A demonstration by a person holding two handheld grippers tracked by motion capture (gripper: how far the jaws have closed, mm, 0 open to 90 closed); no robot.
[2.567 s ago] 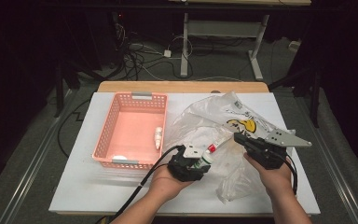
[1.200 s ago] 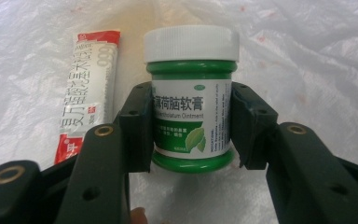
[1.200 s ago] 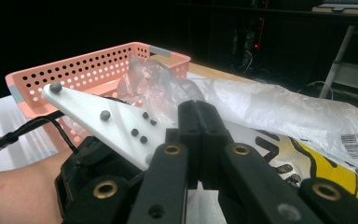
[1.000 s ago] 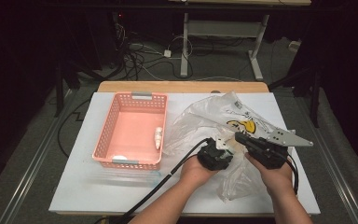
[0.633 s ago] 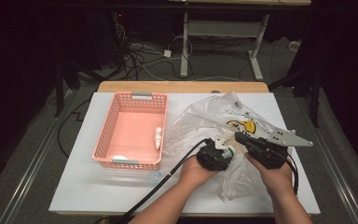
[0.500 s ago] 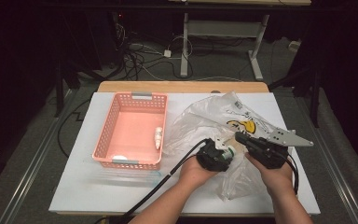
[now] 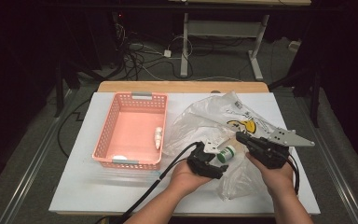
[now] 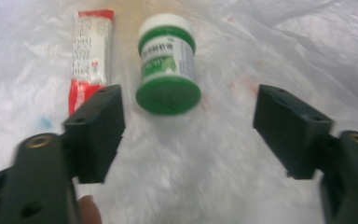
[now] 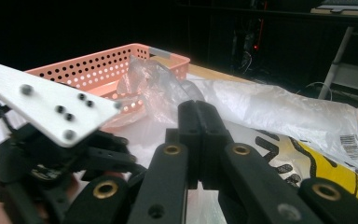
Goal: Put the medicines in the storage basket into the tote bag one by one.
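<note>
Spreading across the middle of the frame, the white desk point(image 7: 74, 186) sits under dim light, dark floor and cables behind. Left tongs point(image 7: 213, 156) have just been opening, jaws wide, the green jar point(image 7: 225, 153) lying free ahead on the clear plastic bag point(image 7: 205, 119). Right tongs point(image 7: 240, 136) are pressed together, pinching bag film. The pink basket point(image 7: 106, 135) sits at left.
</note>
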